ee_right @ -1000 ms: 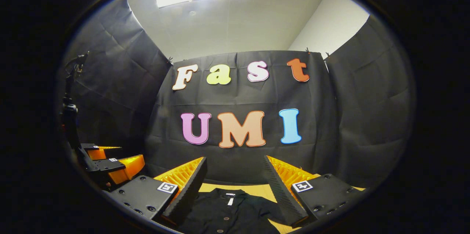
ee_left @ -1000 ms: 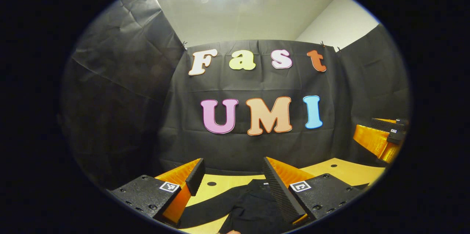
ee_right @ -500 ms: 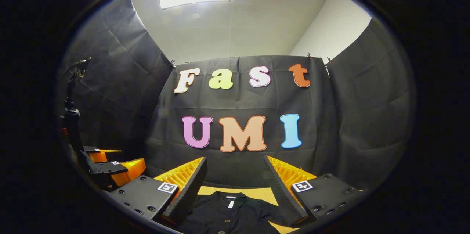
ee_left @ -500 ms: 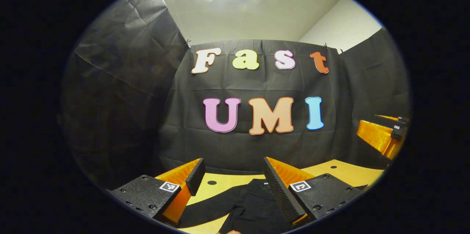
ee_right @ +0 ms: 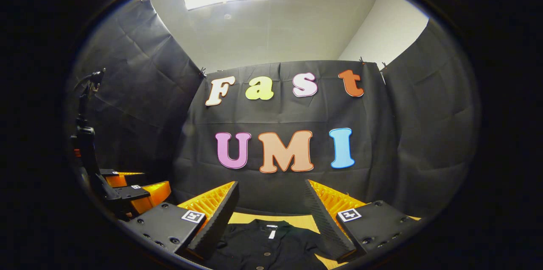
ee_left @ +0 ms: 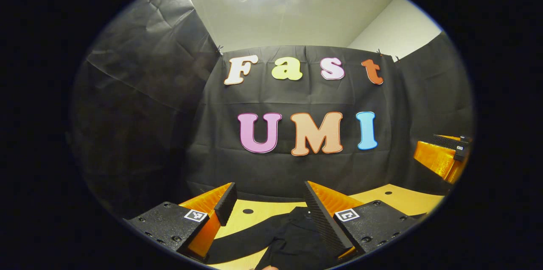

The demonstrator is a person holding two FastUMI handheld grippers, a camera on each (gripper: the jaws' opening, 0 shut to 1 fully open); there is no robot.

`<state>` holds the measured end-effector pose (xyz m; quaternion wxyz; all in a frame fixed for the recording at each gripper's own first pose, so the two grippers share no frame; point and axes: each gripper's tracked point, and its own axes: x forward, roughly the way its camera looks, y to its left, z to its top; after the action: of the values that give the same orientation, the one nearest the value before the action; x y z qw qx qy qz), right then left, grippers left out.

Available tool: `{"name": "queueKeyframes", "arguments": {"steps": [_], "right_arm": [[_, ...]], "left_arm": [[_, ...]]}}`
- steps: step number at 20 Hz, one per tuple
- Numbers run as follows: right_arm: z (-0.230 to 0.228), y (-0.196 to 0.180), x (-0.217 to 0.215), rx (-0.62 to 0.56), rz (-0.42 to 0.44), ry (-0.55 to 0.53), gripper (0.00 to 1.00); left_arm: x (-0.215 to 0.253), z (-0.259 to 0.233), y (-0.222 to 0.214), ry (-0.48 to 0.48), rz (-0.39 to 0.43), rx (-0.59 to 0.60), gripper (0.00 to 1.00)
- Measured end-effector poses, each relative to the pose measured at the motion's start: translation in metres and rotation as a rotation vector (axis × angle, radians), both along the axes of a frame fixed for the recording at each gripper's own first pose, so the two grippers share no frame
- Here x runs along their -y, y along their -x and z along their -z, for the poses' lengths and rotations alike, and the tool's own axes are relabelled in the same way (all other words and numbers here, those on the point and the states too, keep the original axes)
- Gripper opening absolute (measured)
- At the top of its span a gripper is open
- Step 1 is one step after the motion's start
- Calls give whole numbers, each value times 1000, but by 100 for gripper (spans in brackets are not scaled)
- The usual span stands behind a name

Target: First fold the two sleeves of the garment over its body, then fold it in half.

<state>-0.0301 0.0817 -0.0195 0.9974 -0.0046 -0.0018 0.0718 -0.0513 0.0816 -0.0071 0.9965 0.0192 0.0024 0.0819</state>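
A black button-up garment point(ee_right: 263, 246) lies flat on the wooden table point(ee_right: 297, 220), collar toward the back wall, small white label at the neck. Above it my right gripper point(ee_right: 271, 202) hangs open with nothing between its fingers. In the left gripper view one dark sleeve and shoulder of the garment point(ee_left: 292, 240) stretch across the table point(ee_left: 394, 200). My left gripper point(ee_left: 267, 200) is open above that part and holds nothing. The right gripper point(ee_left: 441, 155) appears at the far right of the left gripper view. The left gripper point(ee_right: 131, 193) appears at the lower left of the right gripper view.
Black cloth walls close the booth at the back and both sides. The table has small round holes point(ee_left: 247, 211) near its far edge. A dark stand with a cable point(ee_right: 82, 134) rises at the left of the right gripper view.
Both views have drifted slightly, the wall shifting a little to the right. The garment lies as before, and both grippers have stayed open.
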Motion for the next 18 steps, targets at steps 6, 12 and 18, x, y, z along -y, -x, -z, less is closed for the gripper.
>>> {"name": "queueKeyframes", "arguments": {"steps": [6,12,18], "right_arm": [[8,-3,3,-16,-4,-3,98],[20,-8,3,-50,-26,3,98],[21,-24,30,-64,-23,40,99]], "left_arm": [[5,-3,-5,-15,6,0,92],[12,-3,-8,-33,7,1,92],[26,-9,-17,-24,-6,-4,92]]}}
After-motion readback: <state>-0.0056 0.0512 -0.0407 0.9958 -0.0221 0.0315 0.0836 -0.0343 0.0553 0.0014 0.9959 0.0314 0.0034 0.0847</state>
